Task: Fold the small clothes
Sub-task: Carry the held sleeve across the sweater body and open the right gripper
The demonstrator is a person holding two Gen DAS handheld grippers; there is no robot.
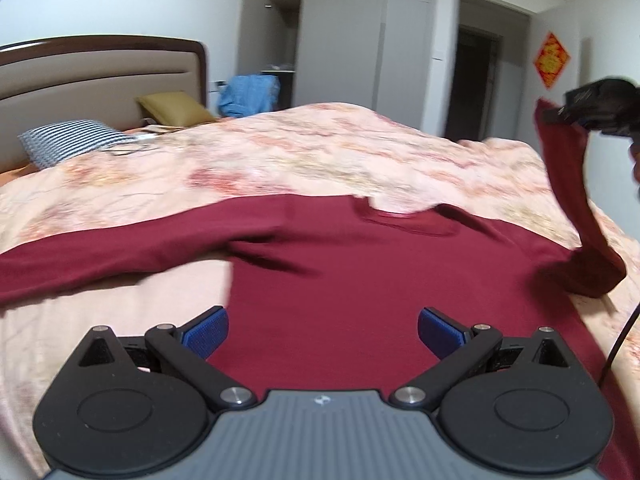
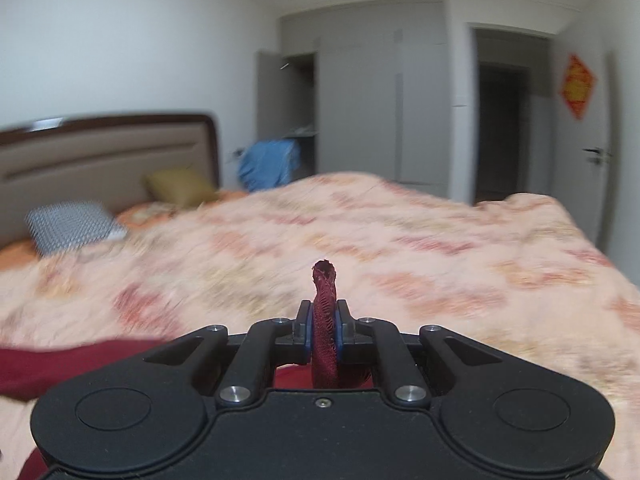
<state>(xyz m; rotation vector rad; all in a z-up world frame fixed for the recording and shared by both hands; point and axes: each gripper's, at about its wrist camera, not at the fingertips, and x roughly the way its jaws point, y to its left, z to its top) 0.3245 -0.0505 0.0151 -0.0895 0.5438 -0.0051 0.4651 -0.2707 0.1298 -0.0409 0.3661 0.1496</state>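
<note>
One red shirt (image 1: 360, 272) lies flat on the bed (image 1: 280, 148); the right hand-held gripper (image 2: 325, 332) pinches its sleeve cuff (image 2: 325, 320), lifted above the shirt probably for folding, while the left hand-held gripper (image 1: 323, 330) hovers wide open, empty, over the shirt's lower body.

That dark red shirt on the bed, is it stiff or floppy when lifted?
Probably floppy: the sleeve pinched by the right hand-held gripper hangs in a limp curve. Likely light, since a small pinch lifts it. The shirt lies flat on the bedspread.
</note>
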